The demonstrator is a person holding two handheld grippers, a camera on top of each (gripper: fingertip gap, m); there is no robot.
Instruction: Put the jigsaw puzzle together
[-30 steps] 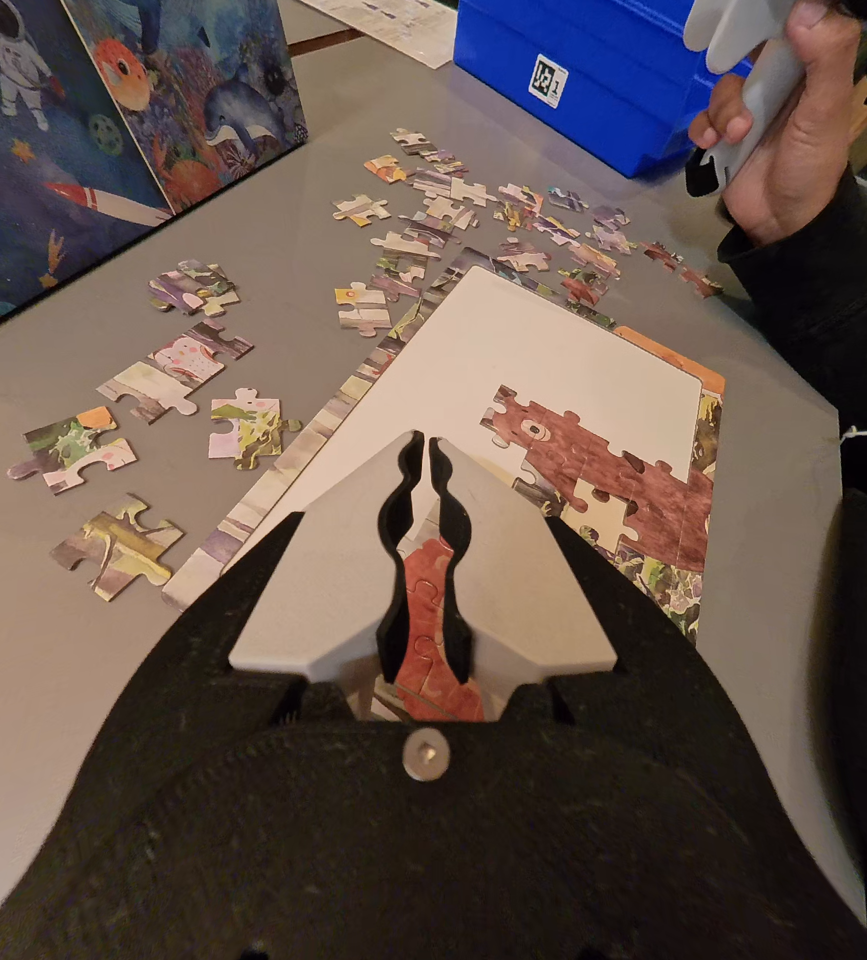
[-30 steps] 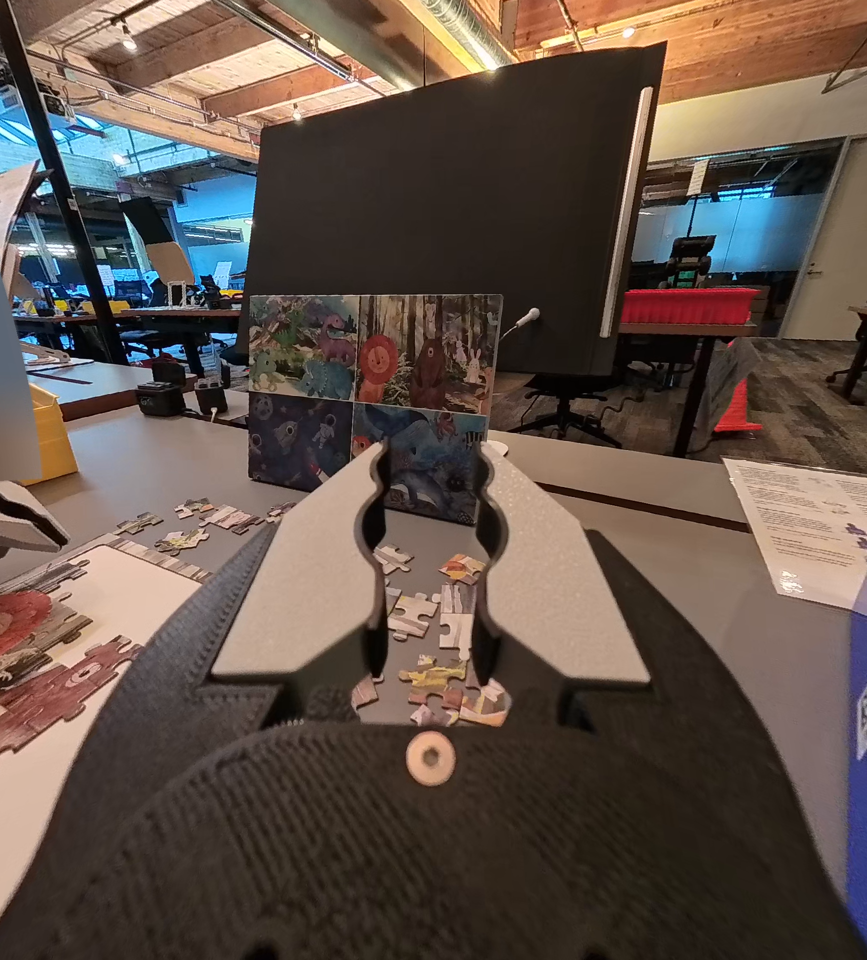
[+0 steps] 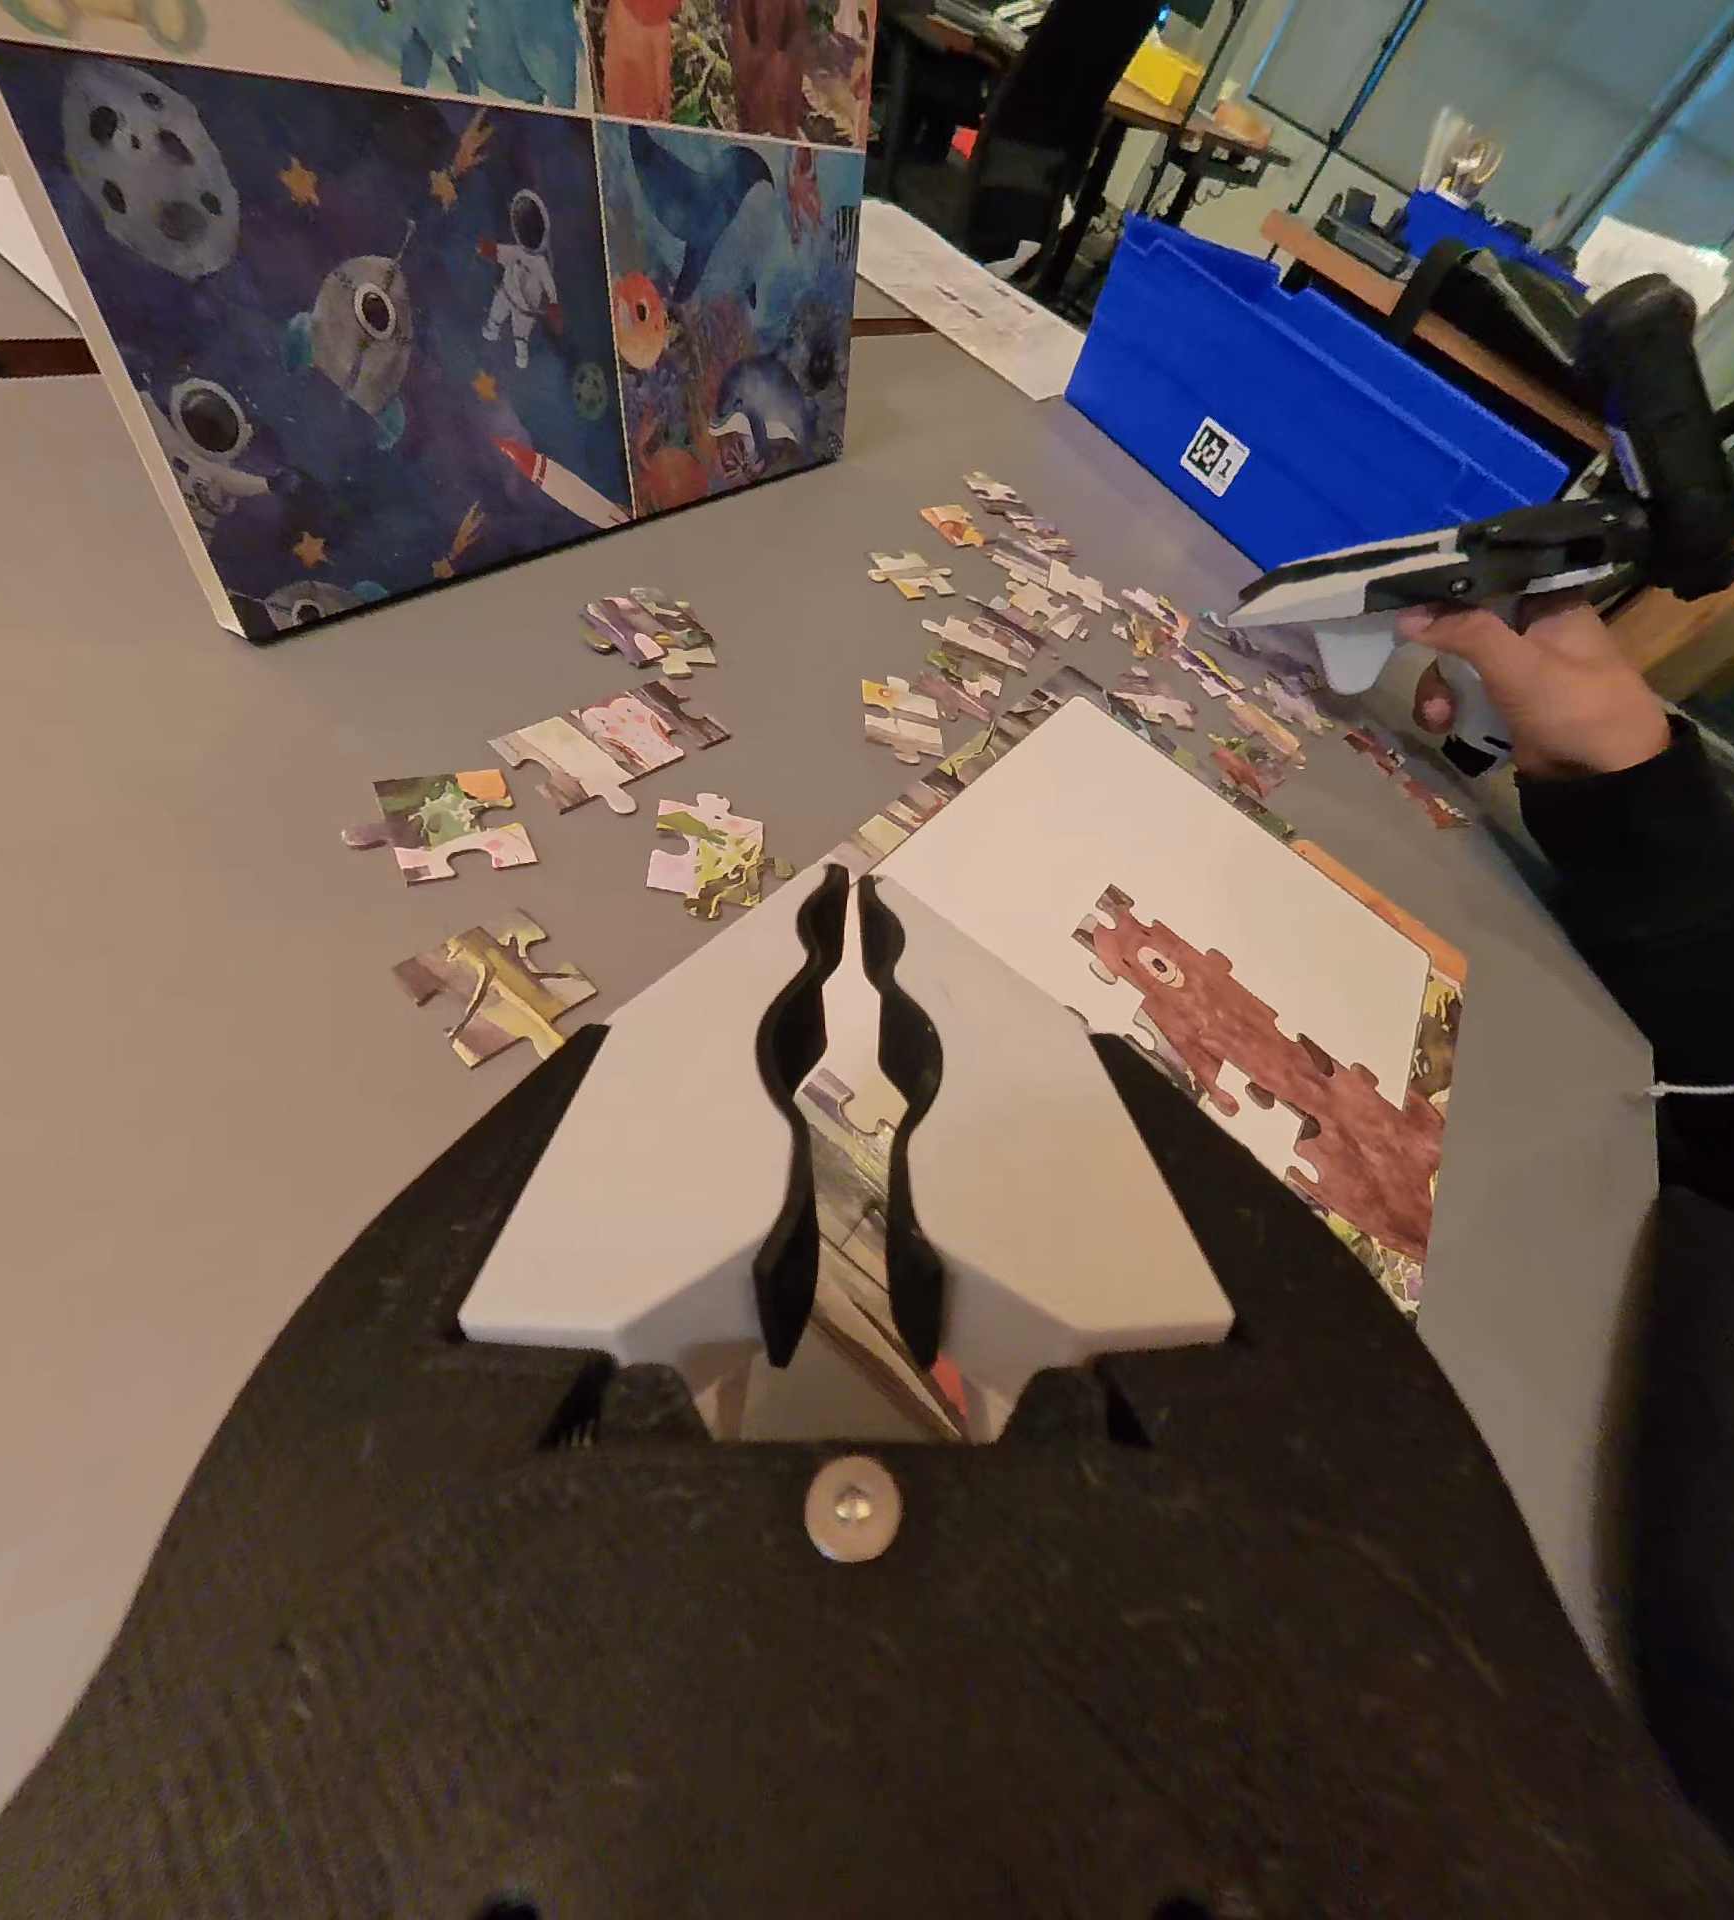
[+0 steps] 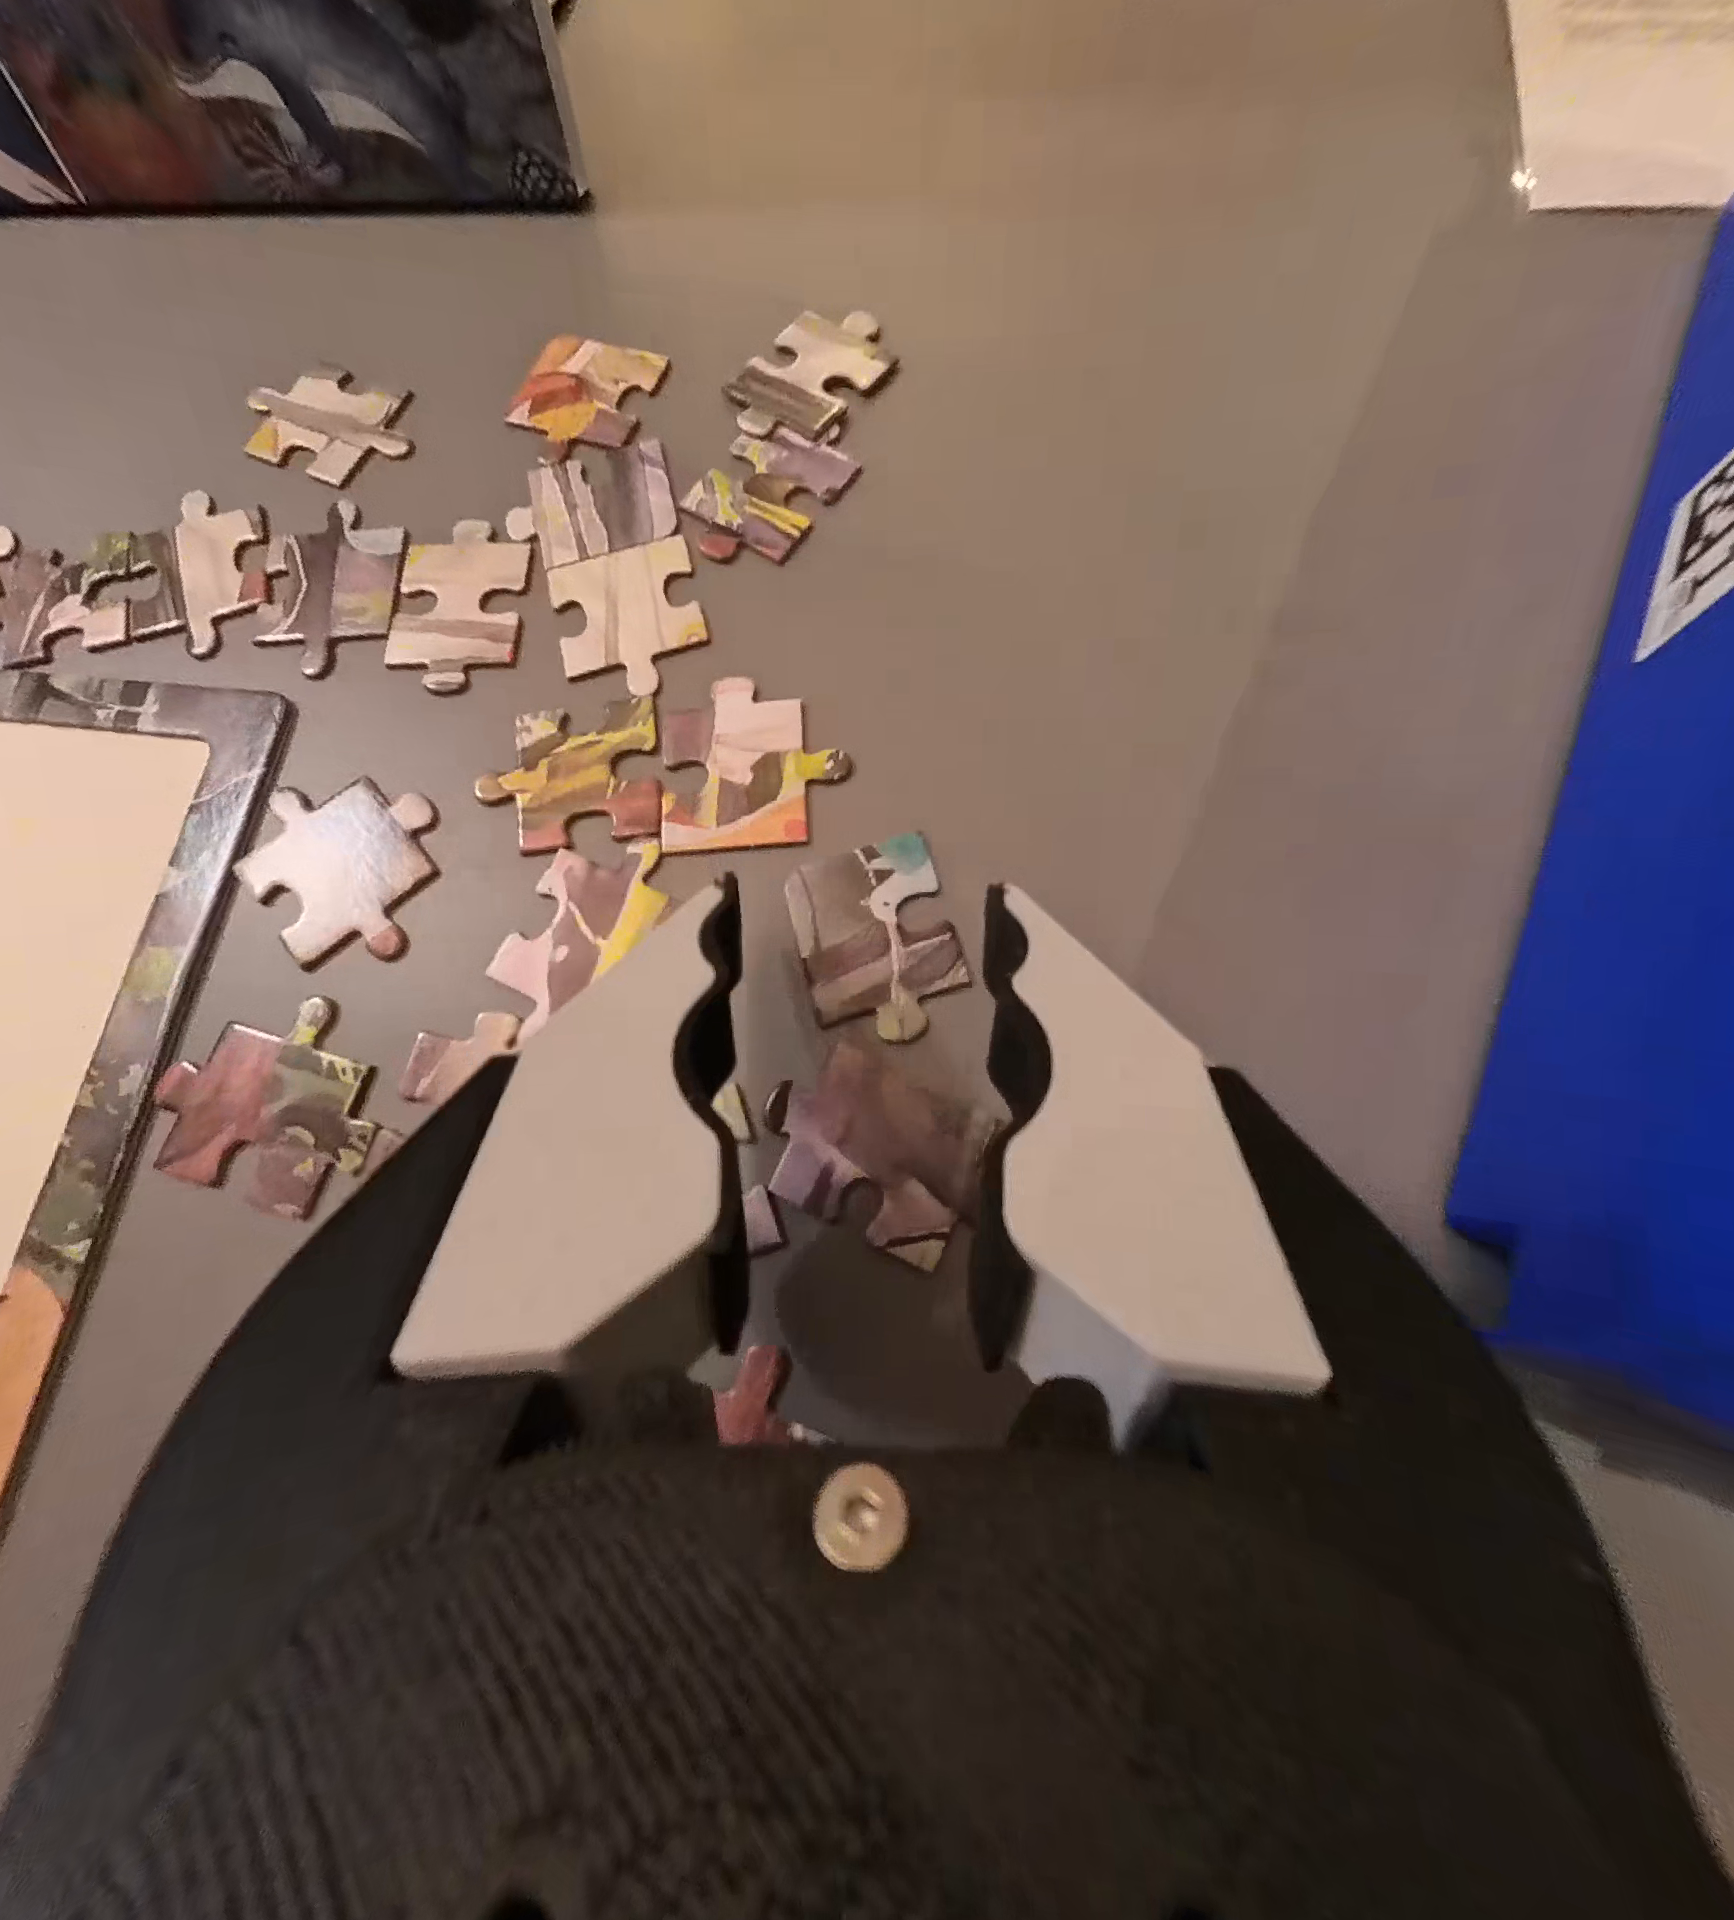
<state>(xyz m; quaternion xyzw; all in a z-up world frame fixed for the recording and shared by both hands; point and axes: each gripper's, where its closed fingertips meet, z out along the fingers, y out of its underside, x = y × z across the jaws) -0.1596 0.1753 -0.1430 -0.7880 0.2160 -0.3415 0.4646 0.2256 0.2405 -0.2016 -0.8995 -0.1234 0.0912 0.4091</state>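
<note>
Over the grey tabletop I hold the right tongs spread above loose jigsaw pieces; my left tongs sit nearly pressed together, empty, over the puzzle board with its brown bear section.

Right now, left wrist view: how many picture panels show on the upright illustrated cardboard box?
4: space panel lower left, sea panel lower right, two cropped panels above; more may lie off-frame.
</note>
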